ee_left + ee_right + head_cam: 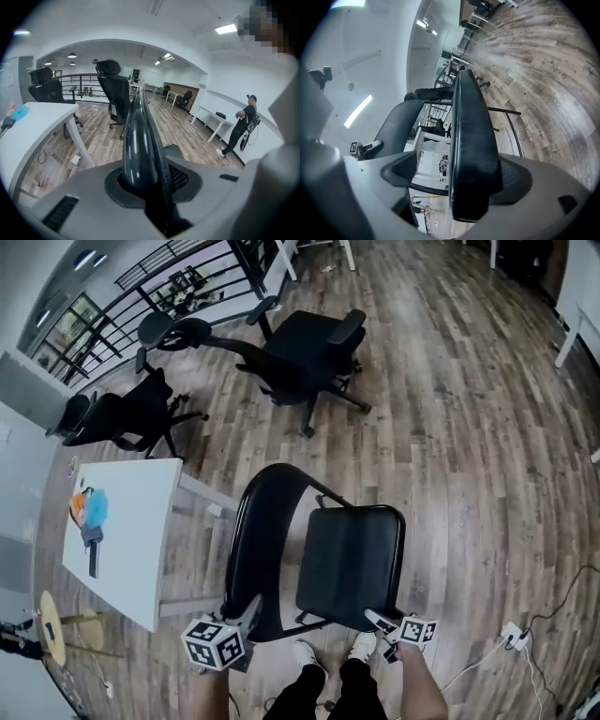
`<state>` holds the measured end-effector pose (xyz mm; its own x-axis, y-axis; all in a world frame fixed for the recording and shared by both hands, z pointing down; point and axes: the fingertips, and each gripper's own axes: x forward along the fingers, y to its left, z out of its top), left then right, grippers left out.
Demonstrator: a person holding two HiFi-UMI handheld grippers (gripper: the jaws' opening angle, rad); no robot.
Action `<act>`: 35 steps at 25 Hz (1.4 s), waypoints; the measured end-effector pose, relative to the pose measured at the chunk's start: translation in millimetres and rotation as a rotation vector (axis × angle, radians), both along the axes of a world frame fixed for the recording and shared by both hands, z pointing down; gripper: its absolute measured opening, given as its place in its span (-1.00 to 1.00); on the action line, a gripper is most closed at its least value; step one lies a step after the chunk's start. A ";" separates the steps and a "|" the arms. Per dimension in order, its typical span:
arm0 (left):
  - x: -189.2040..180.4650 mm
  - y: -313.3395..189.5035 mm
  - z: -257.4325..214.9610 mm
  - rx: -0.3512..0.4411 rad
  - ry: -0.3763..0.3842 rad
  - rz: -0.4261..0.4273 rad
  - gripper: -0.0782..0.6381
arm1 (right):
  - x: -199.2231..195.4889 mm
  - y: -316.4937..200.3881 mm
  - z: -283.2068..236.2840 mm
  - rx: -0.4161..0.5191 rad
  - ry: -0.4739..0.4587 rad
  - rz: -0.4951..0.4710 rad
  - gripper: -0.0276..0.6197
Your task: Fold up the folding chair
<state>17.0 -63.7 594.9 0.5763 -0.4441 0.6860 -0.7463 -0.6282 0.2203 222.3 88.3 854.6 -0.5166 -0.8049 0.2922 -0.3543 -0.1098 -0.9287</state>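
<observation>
**A:** Status?

**B:** Mid-fold, I think. Left of the shoes (305, 652), left tool (249, 609) pinches the backrest (258, 540) rim. Right of them, right tool (379, 620) is spread round the seat (352, 563) edge, which bears on one jaw only. The folding chair (323, 521) stands just beyond the shoes, still open.

**A:** Next?

**B:** Swing the seat up against the backrest. It may slip.

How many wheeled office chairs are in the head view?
2: a large office chair beyond the folding chair, a second office chair past the white table. Others may be hidden.
</observation>
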 end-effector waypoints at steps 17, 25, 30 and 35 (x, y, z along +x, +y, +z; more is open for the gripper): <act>-78.4 -19.5 -83.7 -0.036 0.245 -0.039 -0.45 | -180.1 -74.5 -150.8 0.069 -0.018 -0.170 0.60; -146.3 -54.5 -101.9 -0.045 0.299 -0.025 -0.39 | -297.6 -139.4 -200.8 0.168 -0.068 -0.237 0.60; -194.5 -81.3 -97.4 -0.052 0.307 -0.043 -0.39 | -349.1 -171.1 -208.2 0.182 -0.093 -0.254 0.60; -218.7 -95.3 -98.4 -0.055 0.320 -0.038 -0.39 | -398.3 -209.2 -213.6 0.237 -0.068 -0.298 0.60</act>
<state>-201.7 -159.0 496.5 0.7503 -0.4366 0.4963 -0.6563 -0.5820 0.4802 -176.0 -120.9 641.0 -0.7495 -0.6579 0.0732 -0.2752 0.2090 -0.9384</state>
